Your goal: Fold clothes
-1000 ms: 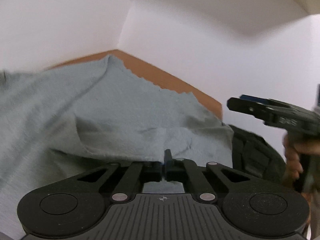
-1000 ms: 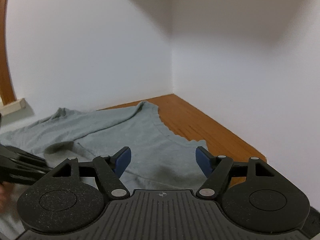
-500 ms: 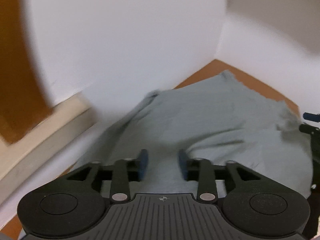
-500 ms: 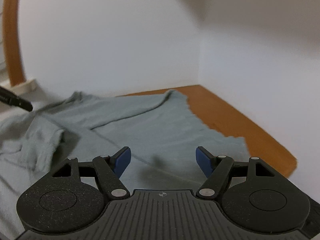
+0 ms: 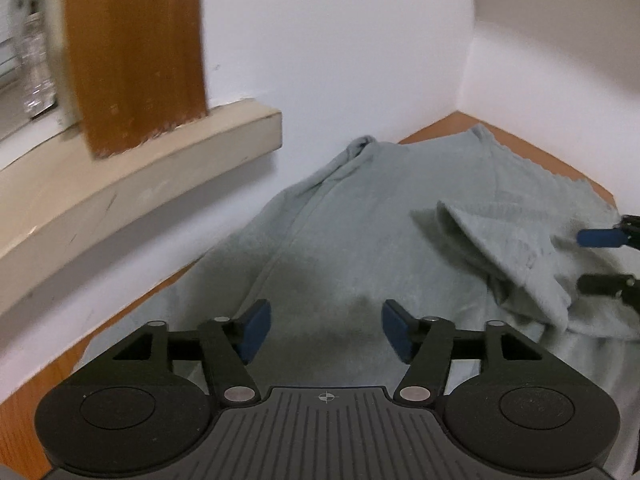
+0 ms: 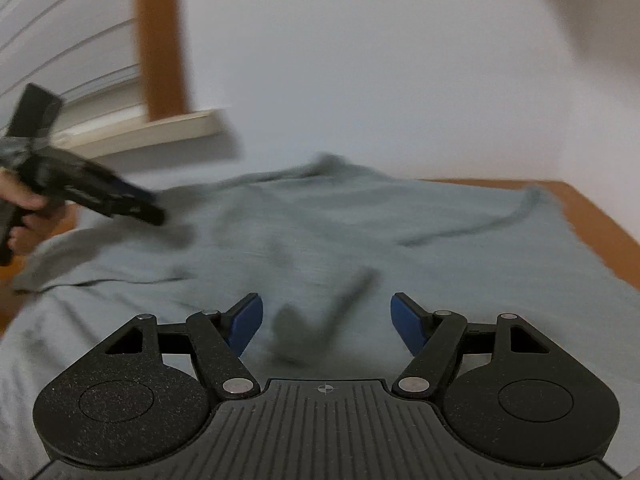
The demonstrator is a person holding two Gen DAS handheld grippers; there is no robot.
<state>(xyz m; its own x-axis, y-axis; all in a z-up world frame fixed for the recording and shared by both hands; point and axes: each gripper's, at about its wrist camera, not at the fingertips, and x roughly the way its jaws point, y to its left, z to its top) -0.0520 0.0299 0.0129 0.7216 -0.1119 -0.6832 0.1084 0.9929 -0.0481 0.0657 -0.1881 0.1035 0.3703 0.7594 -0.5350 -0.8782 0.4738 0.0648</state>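
Observation:
A grey-green garment (image 5: 360, 232) lies spread over the wooden table (image 5: 440, 128), one flap (image 5: 500, 248) folded over at the right. My left gripper (image 5: 326, 330) hovers above its left part, jaws opening, nothing between the blue pads (image 5: 254, 330). In the right wrist view the same garment (image 6: 360, 232) fills the middle, blurred. My right gripper (image 6: 326, 326) stands open over it with only cloth below. The right gripper's fingers (image 5: 600, 238) show at the far right of the left view. The left gripper (image 6: 132, 204), held by a hand (image 6: 24, 204), shows at the left.
White walls (image 5: 340, 60) meet in a corner behind the table. A cream window sill (image 5: 140, 176) with a wooden frame post (image 5: 136, 52) juts out at the left, close above the garment's edge. Bare wood (image 6: 592, 212) shows at the table's right side.
My left gripper let go of the cloth, opened, and swung left toward the window sill. The right gripper also swung left, staying open. A folded flap now lies on the garment.

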